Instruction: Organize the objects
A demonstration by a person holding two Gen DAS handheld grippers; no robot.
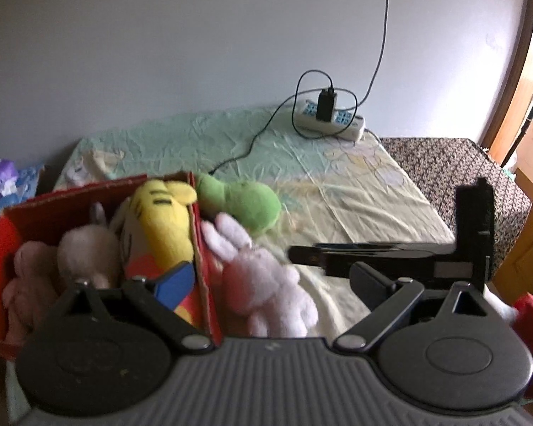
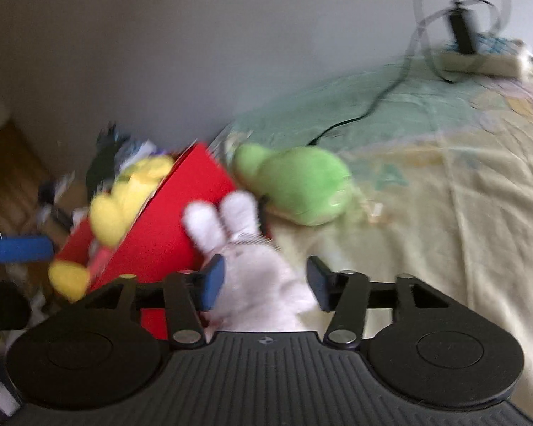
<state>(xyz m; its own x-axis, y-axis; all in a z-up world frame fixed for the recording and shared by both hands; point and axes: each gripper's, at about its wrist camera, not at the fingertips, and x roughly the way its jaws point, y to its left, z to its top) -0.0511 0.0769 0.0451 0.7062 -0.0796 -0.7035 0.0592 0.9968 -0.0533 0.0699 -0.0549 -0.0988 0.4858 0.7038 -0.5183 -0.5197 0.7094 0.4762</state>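
Where the red box (image 1: 202,248) ends, open bedsheet (image 1: 355,184) runs rightward. One white rabbit (image 2: 252,277) between the right gripper (image 2: 264,282)'s parted, non-pressing pads; one green plush (image 1: 245,206) beside; left gripper (image 1: 263,277) wide, empty.

A bed (image 1: 355,191) under a wrinkled pale green and yellow sheet carries everything. On it lie a red cardboard box (image 1: 202,248), a white plush rabbit (image 1: 266,280) touching its side, and a green plush toy (image 1: 245,206) beside them. A power strip (image 1: 332,120) with a plugged charger sits near the wall.
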